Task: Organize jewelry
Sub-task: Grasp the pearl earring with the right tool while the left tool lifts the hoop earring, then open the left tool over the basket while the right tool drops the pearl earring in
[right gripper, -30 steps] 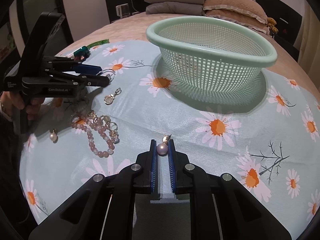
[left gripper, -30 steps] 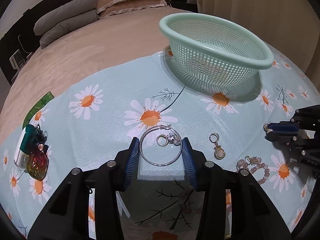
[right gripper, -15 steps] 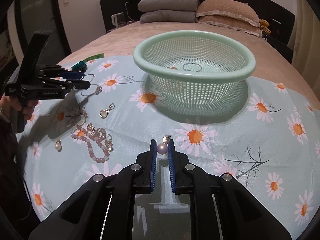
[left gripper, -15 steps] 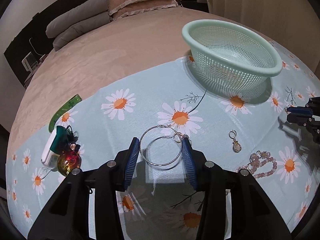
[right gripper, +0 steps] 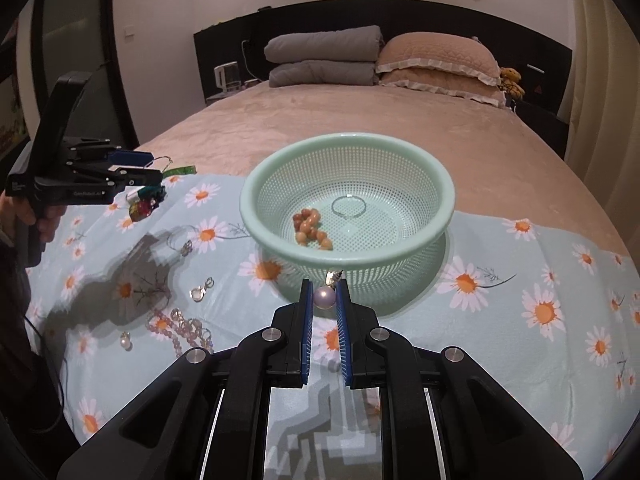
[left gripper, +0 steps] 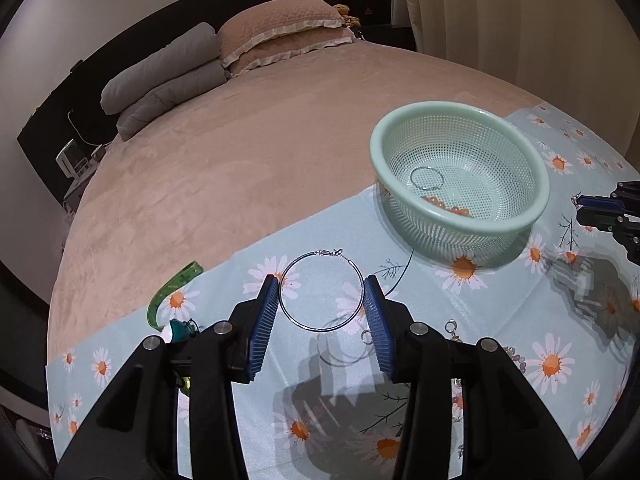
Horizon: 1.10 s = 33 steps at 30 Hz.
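left gripper (left gripper: 322,312): hoop earring (left gripper: 320,291) is gripped across its width, held above the daisy cloth (left gripper: 500,320)
right gripper (right gripper: 324,306): clamped on a pearl earring (right gripper: 325,297), held just before the basket (right gripper: 400,258) rim
basket: orange bead bracelet (right gripper: 310,228) and a thin ring (right gripper: 349,205) are already inside
progress: judged under halfway (two pieces in, two held)
left on cloth: pink bead strand (right gripper: 176,330), drop earring (right gripper: 199,291), small pearl (right gripper: 125,340), silver bits (right gripper: 185,246), red ornament (right gripper: 141,207) near the far-left edge
room: open cloth is seen between both grippers and the basket; bedspread (left gripper: 240,168) behind is bare
edges: cloth front edge is hidden under the grippers
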Tool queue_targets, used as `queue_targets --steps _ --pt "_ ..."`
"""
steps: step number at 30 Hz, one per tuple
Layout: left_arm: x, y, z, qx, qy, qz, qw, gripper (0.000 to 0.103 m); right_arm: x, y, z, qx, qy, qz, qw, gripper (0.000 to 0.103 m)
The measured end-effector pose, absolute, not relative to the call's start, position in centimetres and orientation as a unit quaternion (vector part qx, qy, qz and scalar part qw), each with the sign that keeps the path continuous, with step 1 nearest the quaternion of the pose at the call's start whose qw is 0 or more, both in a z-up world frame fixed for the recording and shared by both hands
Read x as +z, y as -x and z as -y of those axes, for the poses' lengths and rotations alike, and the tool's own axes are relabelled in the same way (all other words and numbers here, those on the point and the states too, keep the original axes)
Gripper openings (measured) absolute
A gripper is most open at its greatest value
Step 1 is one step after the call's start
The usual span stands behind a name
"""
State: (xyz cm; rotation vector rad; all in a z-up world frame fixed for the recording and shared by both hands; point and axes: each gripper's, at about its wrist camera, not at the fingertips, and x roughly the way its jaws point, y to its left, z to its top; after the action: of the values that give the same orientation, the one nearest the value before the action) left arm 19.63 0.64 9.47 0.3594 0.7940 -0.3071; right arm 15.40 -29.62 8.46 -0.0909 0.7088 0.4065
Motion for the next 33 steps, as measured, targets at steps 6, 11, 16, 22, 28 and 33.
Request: queue_targets --steps 6,11,16,22,28,33 --pt "11.2 -20.8 1.3 -0.166 -0.183 -0.372 0.895 0.045 9.7 -16.8 30.1 0.191 0.041 -0.333 0.923 0.011" --pt "11.4 -22.0 3.3 -0.195 -0.172 -0.368 0.893 0.045 10.1 -18.0 30.1 0.188 0.045 -0.326 0.925 0.011" --pt "10.3 -23.4 6.4 -0.215 -0.178 -0.377 0.883 0.045 9.9 -19.1 30.6 0.182 0.037 -0.318 0.93 0.011" --pt "9.2 -24.8 9.5 -0.231 -0.189 -0.387 0.872 0.045 9.8 -20.7 30.7 0.172 0.023 -0.318 0.932 0.011" --pt "9.3 -24.9 11.2 -0.237 -0.2 -0.377 0.873 0.049 9.7 -21.5 31.4 0.156 -0.002 -0.309 0.938 0.043" --pt "10.1 -24.0 10.8 -0.235 -0.205 -0.359 0.88 0.076 10.4 -20.7 31.8 0.145 0.002 -0.284 0.948 0.078"
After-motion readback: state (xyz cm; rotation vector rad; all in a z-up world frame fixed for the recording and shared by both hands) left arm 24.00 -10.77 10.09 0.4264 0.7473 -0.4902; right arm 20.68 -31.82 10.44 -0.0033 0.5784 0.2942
